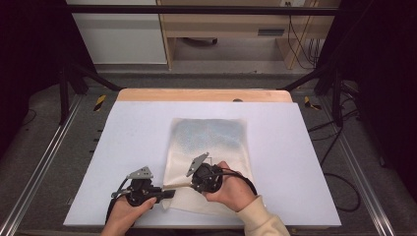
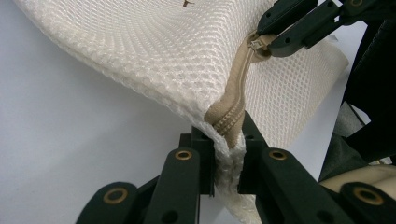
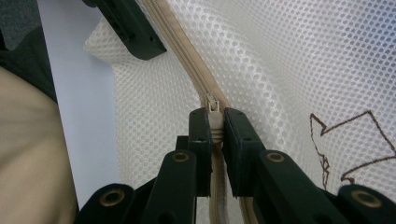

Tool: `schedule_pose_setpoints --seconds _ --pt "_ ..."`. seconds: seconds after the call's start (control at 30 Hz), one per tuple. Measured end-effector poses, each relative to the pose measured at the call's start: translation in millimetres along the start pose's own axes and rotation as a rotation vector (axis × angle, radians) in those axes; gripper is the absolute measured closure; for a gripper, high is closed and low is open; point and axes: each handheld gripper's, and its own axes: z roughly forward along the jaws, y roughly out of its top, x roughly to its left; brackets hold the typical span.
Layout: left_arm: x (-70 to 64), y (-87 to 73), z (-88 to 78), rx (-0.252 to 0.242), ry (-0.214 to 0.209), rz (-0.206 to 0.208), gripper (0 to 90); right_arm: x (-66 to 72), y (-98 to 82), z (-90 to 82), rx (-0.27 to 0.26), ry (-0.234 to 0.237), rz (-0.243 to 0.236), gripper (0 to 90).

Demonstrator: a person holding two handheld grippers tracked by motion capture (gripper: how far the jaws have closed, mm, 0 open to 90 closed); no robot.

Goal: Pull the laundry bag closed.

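A cream mesh bag (image 1: 209, 147) lies flat on the white table top (image 1: 123, 147), with its beige zipper (image 2: 236, 88) running along the near edge. My left gripper (image 2: 227, 140) is shut on the bag's corner at the zipper's end, and it sits near the table's front in the high view (image 1: 169, 193). My right gripper (image 3: 214, 121) is shut on the zipper pull (image 3: 213, 114) a short way along the zipper. In the left gripper view the right gripper (image 2: 280, 39) shows at the top right, pinching the pull (image 2: 258, 44). The zipper tape (image 1: 178, 186) is lifted between the two grippers.
The table's wooden back edge (image 1: 204, 95) lies beyond the bag. Metal rails (image 1: 42, 167) run along both sides of the table. Cables (image 1: 339, 182) lie on the floor to the right. A wooden shelf unit (image 1: 231, 29) stands behind the table.
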Motion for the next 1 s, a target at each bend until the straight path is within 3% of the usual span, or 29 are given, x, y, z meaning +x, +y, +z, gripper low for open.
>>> schedule_pose_setpoints --seconds 1.0 --pt "-7.2 -0.6 8.5 0.017 -0.017 0.022 81.2 -2.0 -25.0 -10.8 -0.014 -0.009 0.034 82.1"
